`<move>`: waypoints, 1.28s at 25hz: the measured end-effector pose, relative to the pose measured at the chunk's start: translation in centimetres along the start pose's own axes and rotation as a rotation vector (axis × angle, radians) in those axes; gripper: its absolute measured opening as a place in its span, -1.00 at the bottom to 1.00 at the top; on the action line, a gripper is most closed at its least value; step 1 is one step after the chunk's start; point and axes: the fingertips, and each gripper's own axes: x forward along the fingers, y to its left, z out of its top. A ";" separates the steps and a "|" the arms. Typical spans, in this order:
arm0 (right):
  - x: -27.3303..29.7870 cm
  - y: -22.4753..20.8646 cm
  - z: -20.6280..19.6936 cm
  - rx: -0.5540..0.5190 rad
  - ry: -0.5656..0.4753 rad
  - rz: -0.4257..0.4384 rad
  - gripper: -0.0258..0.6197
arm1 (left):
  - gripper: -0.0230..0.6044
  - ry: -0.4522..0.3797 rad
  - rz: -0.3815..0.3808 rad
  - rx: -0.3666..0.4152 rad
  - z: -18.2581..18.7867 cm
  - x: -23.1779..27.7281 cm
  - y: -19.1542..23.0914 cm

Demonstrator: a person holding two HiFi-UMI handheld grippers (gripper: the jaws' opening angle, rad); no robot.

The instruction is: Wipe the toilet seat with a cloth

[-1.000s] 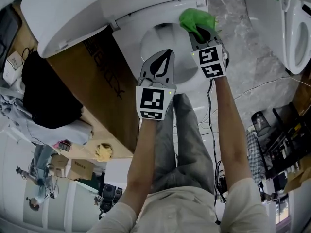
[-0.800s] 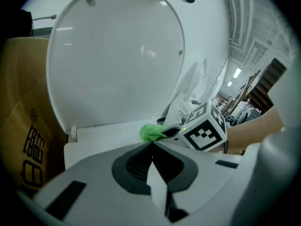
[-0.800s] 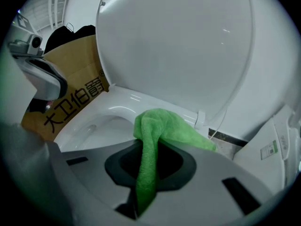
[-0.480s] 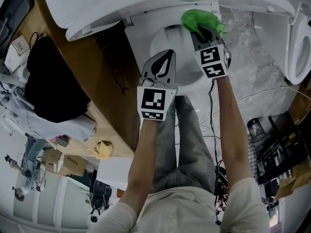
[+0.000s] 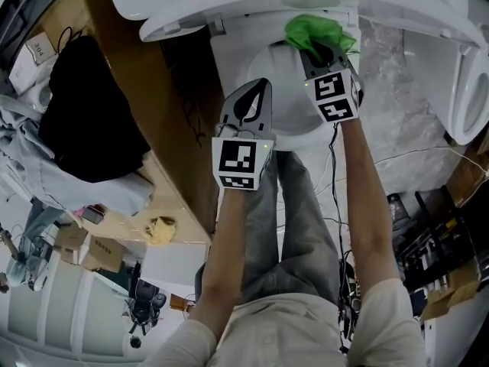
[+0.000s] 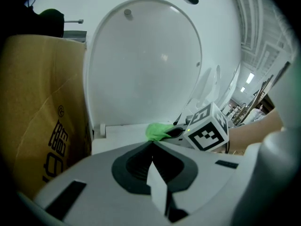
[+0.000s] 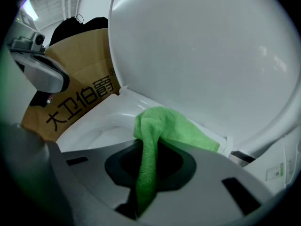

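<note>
Cloth point(image 5: 315, 30) is being pressed on the seat point(image 5: 294, 132) rear, clamped in the right claw point(image 5: 315, 50), barely shifted; left claw point(image 5: 262, 84) being held together, empty.

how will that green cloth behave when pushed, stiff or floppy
Probably floppy: the green cloth droops in folds from the right claw. Likely light, since one pinched strip seems to carry it. It may bunch up rather than slide flat.
</note>
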 end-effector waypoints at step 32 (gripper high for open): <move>3.3 8.6 5.0 -0.179 -0.030 0.138 -0.78 | -0.89 -0.022 0.135 -0.120 -3.6 -5.3 4.7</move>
